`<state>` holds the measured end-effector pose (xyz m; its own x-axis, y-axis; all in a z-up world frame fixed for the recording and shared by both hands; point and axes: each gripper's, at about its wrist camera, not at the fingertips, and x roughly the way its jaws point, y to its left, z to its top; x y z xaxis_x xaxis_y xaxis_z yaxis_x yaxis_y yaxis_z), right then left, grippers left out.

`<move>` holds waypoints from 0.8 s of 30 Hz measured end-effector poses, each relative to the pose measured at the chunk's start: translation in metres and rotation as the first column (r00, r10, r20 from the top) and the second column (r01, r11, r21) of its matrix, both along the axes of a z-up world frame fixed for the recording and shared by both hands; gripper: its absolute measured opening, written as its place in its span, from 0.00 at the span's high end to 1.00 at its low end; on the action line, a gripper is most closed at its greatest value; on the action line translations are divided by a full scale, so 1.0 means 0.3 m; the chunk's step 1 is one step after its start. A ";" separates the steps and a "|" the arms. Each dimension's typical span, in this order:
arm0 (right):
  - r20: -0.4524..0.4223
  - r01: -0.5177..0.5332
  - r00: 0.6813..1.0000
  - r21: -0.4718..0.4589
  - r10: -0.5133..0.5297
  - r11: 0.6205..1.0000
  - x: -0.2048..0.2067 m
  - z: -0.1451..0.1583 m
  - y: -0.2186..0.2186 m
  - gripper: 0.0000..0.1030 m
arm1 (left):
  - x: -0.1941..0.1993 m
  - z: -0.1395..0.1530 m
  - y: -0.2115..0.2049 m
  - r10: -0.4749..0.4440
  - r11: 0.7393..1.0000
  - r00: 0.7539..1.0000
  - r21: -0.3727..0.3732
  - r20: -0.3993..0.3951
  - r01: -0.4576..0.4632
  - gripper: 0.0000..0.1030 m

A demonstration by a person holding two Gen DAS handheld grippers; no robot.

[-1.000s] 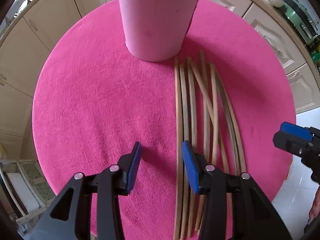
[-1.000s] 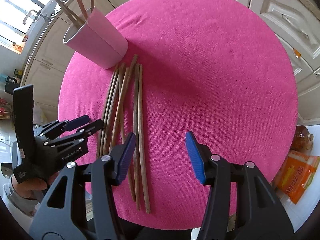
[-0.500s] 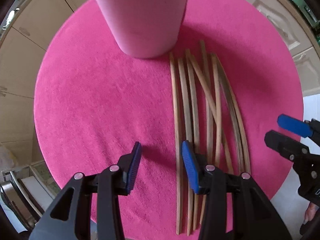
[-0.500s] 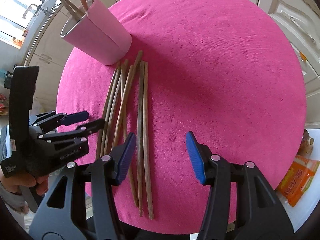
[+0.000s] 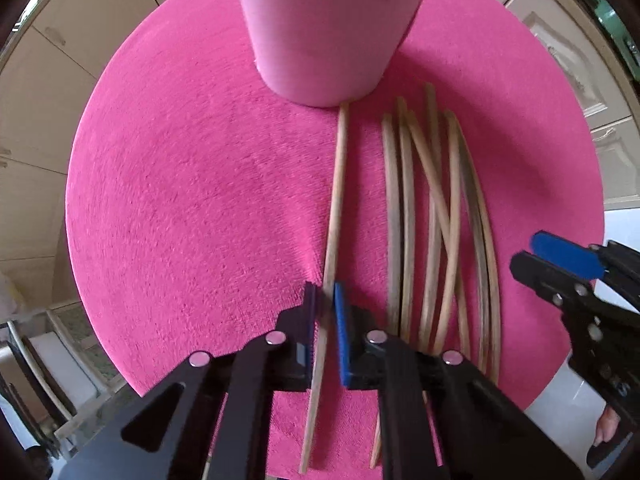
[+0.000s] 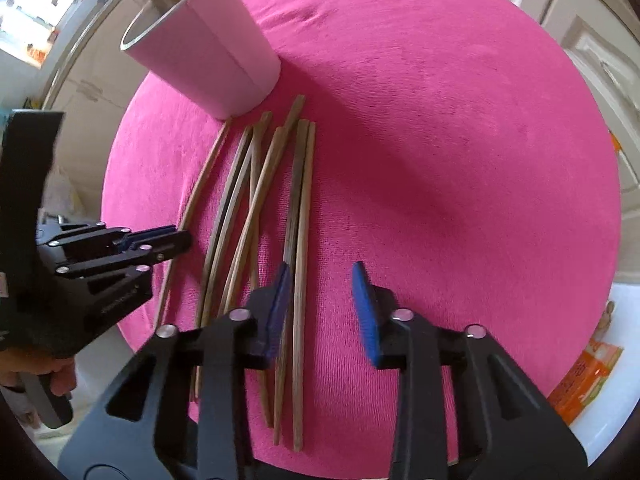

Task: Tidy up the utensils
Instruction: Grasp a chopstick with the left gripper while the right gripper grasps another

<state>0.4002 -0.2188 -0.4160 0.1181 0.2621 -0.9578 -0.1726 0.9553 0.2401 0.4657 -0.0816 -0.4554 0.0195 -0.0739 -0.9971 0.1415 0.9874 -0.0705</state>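
Note:
Several wooden chopsticks [image 5: 434,216] lie side by side on a round pink mat [image 5: 192,200]. A pink cup [image 5: 324,28] stands at their far end; in the right wrist view the cup [image 6: 208,52] holds a few sticks. My left gripper [image 5: 325,296] is shut on the leftmost chopstick [image 5: 336,184], whose far tip touches the cup's base. It also shows in the right wrist view [image 6: 176,240]. My right gripper [image 6: 320,280] is open, its jaws astride the two rightmost chopsticks [image 6: 298,216], low over the mat.
The mat [image 6: 460,160] covers a small round table. Cream cabinet doors [image 5: 48,80] surround it. An orange packet [image 6: 584,376] lies on the floor at the right. The right gripper [image 5: 560,264] shows at the right edge of the left wrist view.
My left gripper has closed on the leftmost chopstick and drawn it a little left, apart from the bundle. My right gripper has moved forward and down over the two rightmost chopsticks.

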 end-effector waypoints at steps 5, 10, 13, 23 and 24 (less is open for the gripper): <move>-0.026 -0.052 0.998 -0.029 0.051 0.998 0.005 -0.025 0.044 0.84 | 0.001 0.030 0.022 0.009 0.999 1.000 -0.039 0.018 -0.008 0.92; -0.041 -0.075 0.996 -0.051 0.073 0.996 0.016 -0.044 0.072 0.86 | -0.018 0.030 0.095 0.048 0.997 0.999 -0.069 0.002 -0.048 0.93; -0.041 -0.089 0.995 -0.075 0.086 0.993 0.022 -0.044 0.083 0.86 | -0.062 0.012 0.152 0.090 0.991 0.996 -0.096 -0.011 -0.090 0.93; -0.085 -0.136 0.989 -0.178 0.122 0.975 0.061 -0.073 0.154 0.87 | -0.074 -0.009 0.216 0.137 0.983 0.990 -0.120 -0.014 -0.138 0.93; -0.084 -0.144 0.988 -0.189 0.130 0.971 0.075 -0.079 0.183 0.88 | -0.072 -0.009 0.224 0.138 0.984 0.990 -0.117 -0.009 -0.138 0.93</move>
